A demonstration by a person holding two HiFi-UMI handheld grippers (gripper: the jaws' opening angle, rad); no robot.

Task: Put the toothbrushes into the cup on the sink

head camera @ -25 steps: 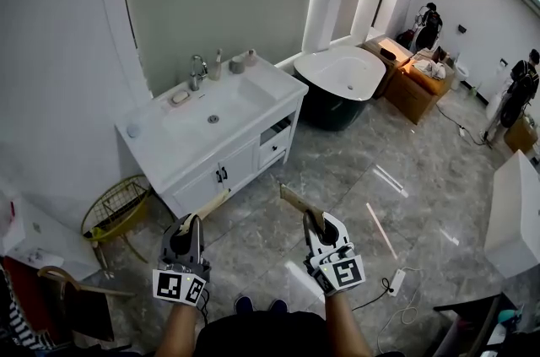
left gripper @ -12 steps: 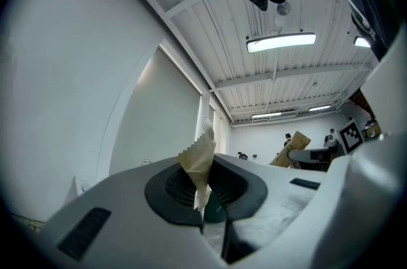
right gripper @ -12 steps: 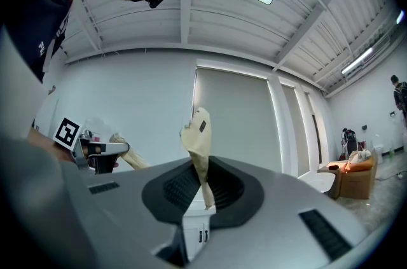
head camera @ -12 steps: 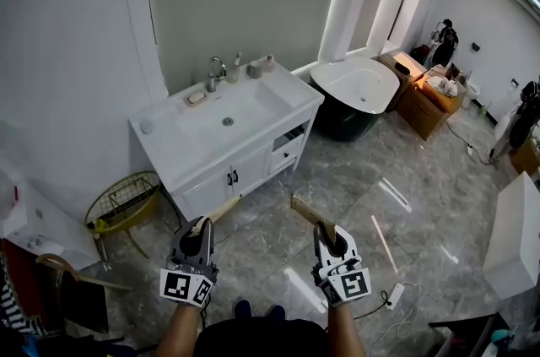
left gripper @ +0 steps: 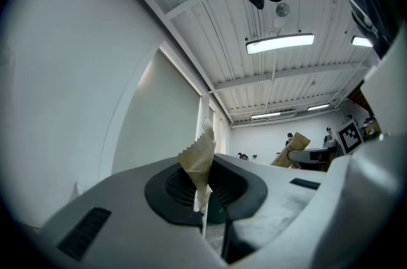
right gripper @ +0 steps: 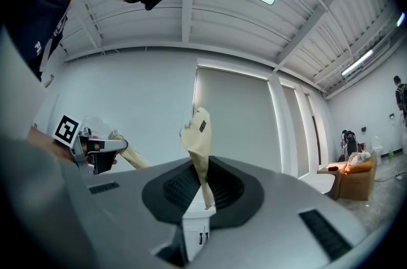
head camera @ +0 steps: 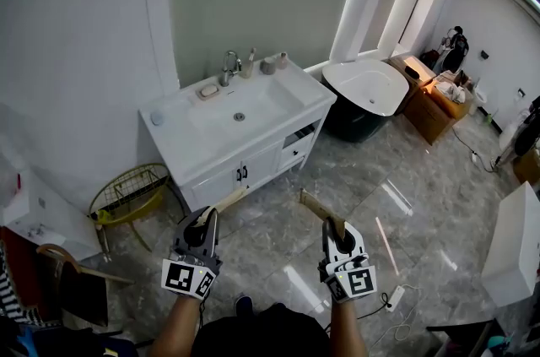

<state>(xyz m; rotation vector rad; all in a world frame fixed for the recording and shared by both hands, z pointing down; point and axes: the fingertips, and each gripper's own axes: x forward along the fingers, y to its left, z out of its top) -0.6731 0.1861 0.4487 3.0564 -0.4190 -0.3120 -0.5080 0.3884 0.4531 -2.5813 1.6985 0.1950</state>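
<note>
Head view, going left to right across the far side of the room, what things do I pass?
Gold wire basket → soap dish → faucet → bathtub → wooden cabinet

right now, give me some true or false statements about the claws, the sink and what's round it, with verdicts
1. The left claw is shut on the left toothbrush. True.
2. The right claw is empty. False: it is shut on the right toothbrush, which is paper-wrapped.
3. The tub stands right of the sink. True.
4. The basket sits on the sink. False: it stands on the floor, left of the sink.
</note>
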